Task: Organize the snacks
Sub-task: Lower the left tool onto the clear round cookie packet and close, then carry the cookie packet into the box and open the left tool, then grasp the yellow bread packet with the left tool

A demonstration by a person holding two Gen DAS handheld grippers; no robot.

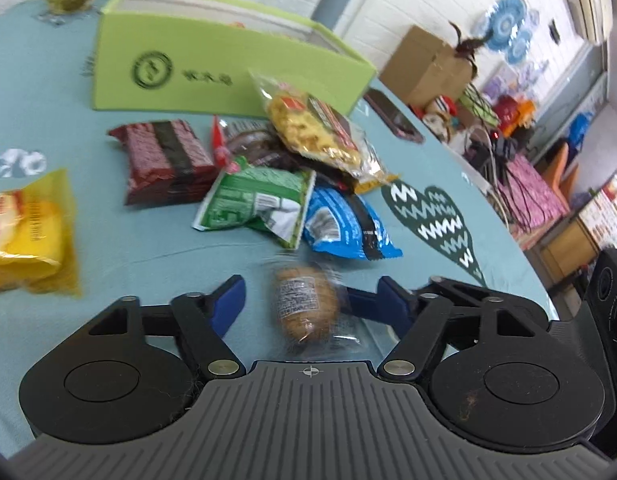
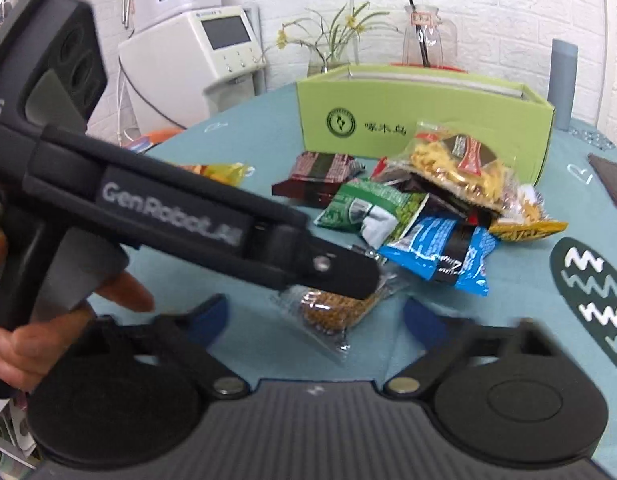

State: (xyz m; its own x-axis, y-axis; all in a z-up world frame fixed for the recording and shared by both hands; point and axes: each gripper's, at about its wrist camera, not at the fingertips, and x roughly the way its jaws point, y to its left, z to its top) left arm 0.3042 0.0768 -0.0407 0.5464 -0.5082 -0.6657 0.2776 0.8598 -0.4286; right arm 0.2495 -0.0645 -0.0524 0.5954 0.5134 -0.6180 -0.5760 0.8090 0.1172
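The left tongs (image 1: 308, 300) stand wide open around a small brown snack in a clear wrapper (image 1: 304, 308), which lies on the worktop (image 1: 148, 232) between the blue fingers (image 1: 228, 300); whether either finger touches it cannot be told through the blur. The right tongs (image 2: 314, 316) hang open and empty just above the same packet, near the worktop's front edge. Beyond it a loose heap holds a blue packet (image 1: 344, 224), a green packet (image 1: 256, 200), a clear bag of yellow crisps (image 1: 312, 132) and a dark red packet (image 1: 168, 160); a yellow bag (image 1: 28, 232) lies apart toward the left edge. The open light-green cardboard box (image 1: 212, 64) stands behind the heap. Its inside is hidden, so how much is packed cannot be told; most snacks appear unsorted, the task seemingly early.
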